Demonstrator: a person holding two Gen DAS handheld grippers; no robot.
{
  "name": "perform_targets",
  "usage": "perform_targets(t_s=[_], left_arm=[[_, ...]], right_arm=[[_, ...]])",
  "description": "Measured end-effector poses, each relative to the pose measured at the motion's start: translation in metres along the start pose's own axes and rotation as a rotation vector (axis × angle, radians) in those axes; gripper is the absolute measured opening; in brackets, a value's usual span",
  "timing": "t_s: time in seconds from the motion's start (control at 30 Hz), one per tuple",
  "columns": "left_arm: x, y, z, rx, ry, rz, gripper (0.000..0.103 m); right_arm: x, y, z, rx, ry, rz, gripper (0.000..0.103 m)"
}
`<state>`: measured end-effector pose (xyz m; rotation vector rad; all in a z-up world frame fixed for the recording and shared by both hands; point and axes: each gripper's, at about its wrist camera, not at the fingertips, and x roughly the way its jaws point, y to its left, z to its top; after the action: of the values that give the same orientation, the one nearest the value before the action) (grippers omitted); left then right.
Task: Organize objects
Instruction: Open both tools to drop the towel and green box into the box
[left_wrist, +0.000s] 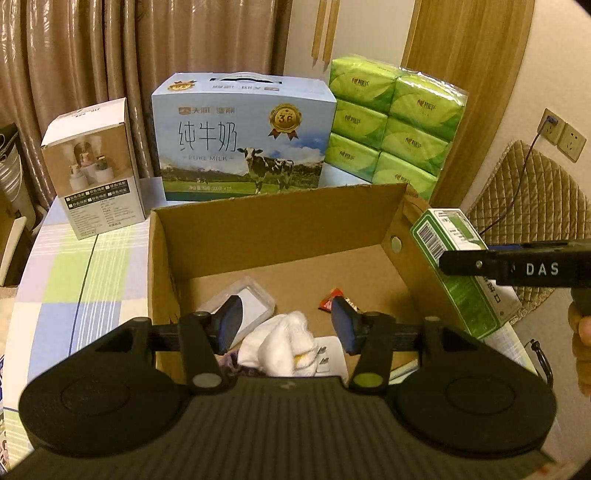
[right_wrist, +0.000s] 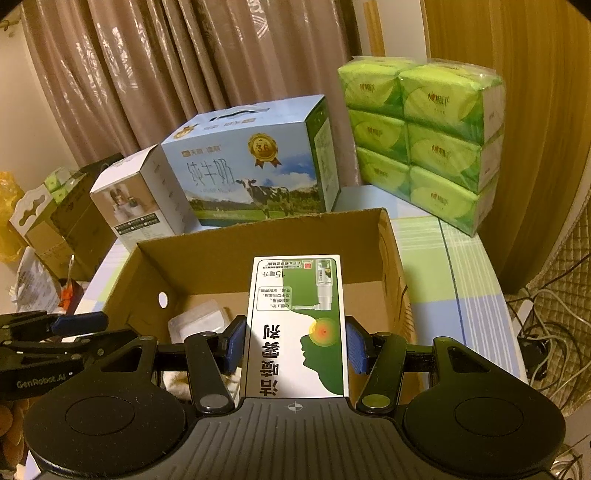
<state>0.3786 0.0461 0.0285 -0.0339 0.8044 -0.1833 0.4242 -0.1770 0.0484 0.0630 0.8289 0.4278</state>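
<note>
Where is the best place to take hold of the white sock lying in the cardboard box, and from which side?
Grip the white sock on its raised, bunched middle, coming straight down from above with the open left hand-held gripper. It lies crumpled on the floor of the cardboard box, whose walls block any sideways approach. The soft folds should give the pads something to pinch.

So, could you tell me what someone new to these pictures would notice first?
Probably the green-and-white spray box clamped in the right gripper, held above the open cardboard box. Next, the blue milk carton with its cow and the stack of bright green tissue packs, both standing on the table behind the cardboard box. The left gripper hangs open over a white cloth lying in the box.
</note>
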Motion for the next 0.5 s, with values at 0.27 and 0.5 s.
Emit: perform_targets(t_s=[0.27,0.5], left_arm=[[-0.005,0.000,-0.006,0.005,0.000,-0.004,0.049],[-0.015,0.005,-0.014,-0.012,-0.013,-0.009,0.050]], right_arm=[[0.006,0.002,0.007,0.008,-0.022,0.001,0.053],[-0.001,0.000,0.006,0.027,-0.096,0.054,0.071]])
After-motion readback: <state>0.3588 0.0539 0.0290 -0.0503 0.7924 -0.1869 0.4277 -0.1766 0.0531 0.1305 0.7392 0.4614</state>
